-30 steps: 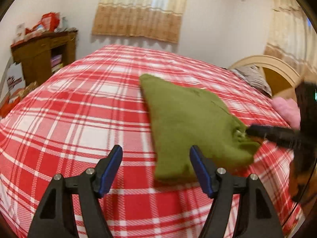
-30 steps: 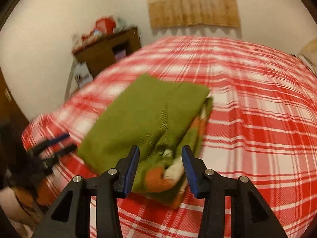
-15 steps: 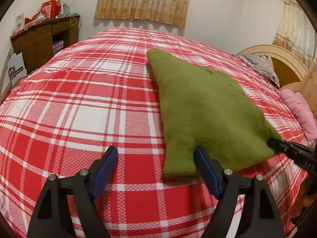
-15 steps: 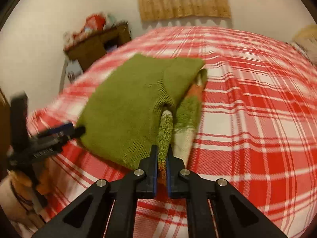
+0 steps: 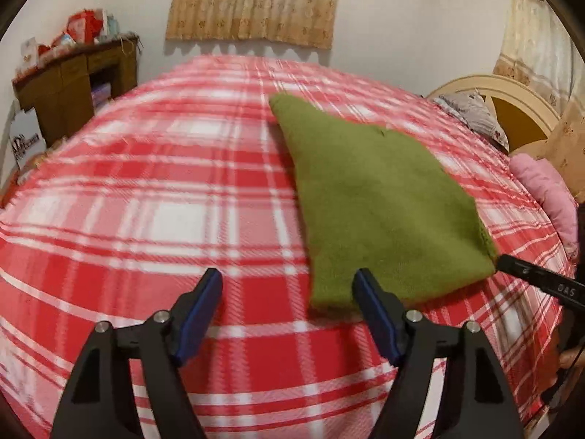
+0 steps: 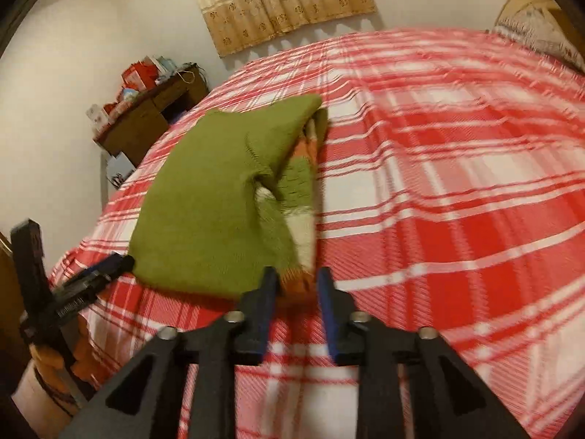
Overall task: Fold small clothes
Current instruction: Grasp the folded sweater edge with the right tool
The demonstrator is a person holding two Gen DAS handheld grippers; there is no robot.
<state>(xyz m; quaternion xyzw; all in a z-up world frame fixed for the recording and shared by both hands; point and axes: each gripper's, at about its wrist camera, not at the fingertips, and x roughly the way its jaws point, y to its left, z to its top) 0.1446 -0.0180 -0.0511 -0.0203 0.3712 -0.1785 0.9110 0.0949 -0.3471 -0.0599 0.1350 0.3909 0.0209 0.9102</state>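
Observation:
A folded green knitted sweater (image 5: 373,201) (image 6: 212,201) with orange and white bands lies on the red plaid bed (image 5: 146,201) (image 6: 457,183). My left gripper (image 5: 289,289) stands wide, its jaws closing, over the blanket. The sweater's near corner lies just inside its right finger, untouched. My right gripper (image 6: 297,285) is at the sweater's other near corner, jaws opening. The orange hem sits between its fingertips (image 6: 268,285) with a gap on both sides. Each view shows the other gripper: the right one (image 5: 530,278) by the sweater's corner, the left one (image 6: 102,274) at the bed's edge.
A wooden desk (image 5: 73,80) (image 6: 146,124) with boxes on top stands by the far wall. A cream headboard (image 5: 512,98), a grey pillow (image 5: 471,113) and a pink cloth (image 5: 544,190) lie at the bed's right end. Bare blanket stretches left of the sweater.
The right gripper shut on the sweater's orange hem, rolled and shifted sideways, and now its fingers have parted again. The left gripper has hardly moved.

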